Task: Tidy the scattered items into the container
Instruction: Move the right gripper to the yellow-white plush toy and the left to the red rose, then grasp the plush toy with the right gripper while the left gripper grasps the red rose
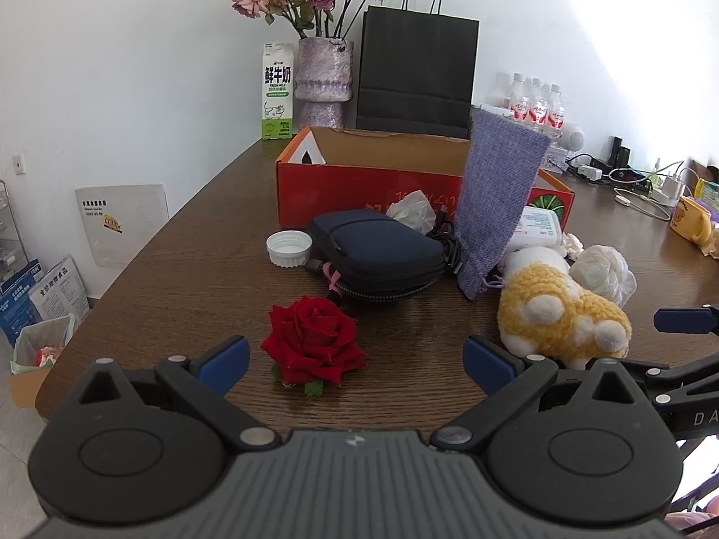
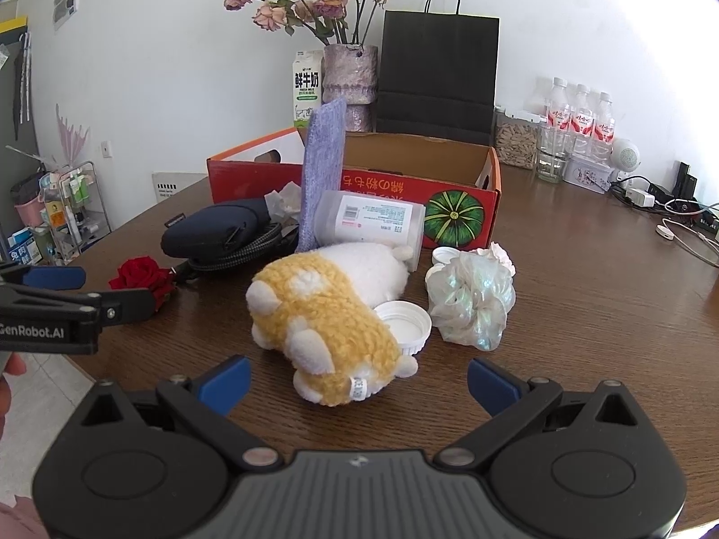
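The container, a red cardboard box printed with a green pumpkin, stands open-topped on the wooden table. Its visible interior walls are bare; the floor of the box cannot be seen from either view. A purple knitted pouch leans upright against the front wall of the box, outside it.

Scattered items, all on the table in front of the box:
- One navy zip case, with a black cable just beside it.
- One red rose head, nearest the left gripper.
- One yellow-and-white plush toy, lying on its side, nearest the right gripper.
- One clear plastic tub with a printed label, on its side, touching the plush toy.
- Two white screw lids: one left of the zip case, one touching the plush toy.
- One iridescent mesh puff, right of the plush toy.
- One crumpled white tissue against the box front.

Left gripper: fingers spread wide, holding nothing, with the rose between and ahead of them. Right gripper: fingers spread wide, holding nothing, with the plush toy's near end between them.

Behind the box: one milk carton, one vase of dried roses, one black paper bag.
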Demonstrator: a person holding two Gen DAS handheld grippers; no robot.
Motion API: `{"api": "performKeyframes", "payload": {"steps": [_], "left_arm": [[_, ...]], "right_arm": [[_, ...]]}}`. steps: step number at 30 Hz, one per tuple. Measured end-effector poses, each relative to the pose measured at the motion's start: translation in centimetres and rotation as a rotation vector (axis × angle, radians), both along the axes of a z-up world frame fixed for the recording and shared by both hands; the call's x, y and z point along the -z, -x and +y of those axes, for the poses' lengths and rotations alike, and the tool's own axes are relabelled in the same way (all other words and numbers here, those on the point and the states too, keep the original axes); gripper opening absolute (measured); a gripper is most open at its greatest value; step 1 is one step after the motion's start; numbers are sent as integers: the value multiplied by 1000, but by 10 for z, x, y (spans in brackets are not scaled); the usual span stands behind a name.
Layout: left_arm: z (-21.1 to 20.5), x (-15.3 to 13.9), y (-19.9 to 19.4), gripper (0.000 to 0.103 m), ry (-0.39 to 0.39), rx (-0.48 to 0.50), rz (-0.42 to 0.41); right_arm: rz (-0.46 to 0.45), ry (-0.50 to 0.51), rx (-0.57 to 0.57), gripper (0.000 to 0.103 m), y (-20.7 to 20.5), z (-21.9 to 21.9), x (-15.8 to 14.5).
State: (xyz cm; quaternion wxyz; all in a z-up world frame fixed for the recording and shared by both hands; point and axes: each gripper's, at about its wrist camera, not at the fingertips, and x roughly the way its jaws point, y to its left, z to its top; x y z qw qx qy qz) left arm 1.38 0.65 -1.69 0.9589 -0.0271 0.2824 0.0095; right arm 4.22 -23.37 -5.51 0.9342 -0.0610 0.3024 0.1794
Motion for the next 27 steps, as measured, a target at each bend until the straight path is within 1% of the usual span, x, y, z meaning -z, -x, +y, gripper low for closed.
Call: {"api": "performKeyframes", "payload": {"steps": [6, 10, 14, 16, 18, 19, 20, 21, 22, 23, 27], "left_arm": [[7, 5, -9, 103, 2, -28, 23], [10, 9, -17, 103, 2, -43, 41], [13, 12, -24, 103, 8, -46, 51], [14, 13, -27, 102, 3, -49, 51], [14, 15, -30, 95, -2, -46, 53], [14, 16, -32, 83, -4, -44, 58], [15, 17, -34, 60, -1, -42, 63], [16, 18, -35, 49, 4, -41, 70], [17, 19, -35, 43, 14, -39, 76], [17, 19, -33, 41, 17, -41, 68], [19, 17, -29, 40, 21, -47, 46]], "right_arm": [[-21, 34, -21, 103, -10, 9, 4], [-41, 61, -65, 95, -18, 19, 6], [-29, 78, -94, 88, -29, 26, 10], [-22, 80, -108, 87, -35, 28, 13], [-15, 70, -133, 82, -38, 28, 15], [-14, 69, -149, 74, -39, 29, 16], [-13, 71, -170, 59, -38, 31, 16], [-14, 70, -188, 53, -37, 31, 16], [-21, 72, -198, 49, -36, 32, 16], [-29, 79, -206, 48, -34, 33, 16], [-34, 58, -221, 47, -29, 30, 14]]}}
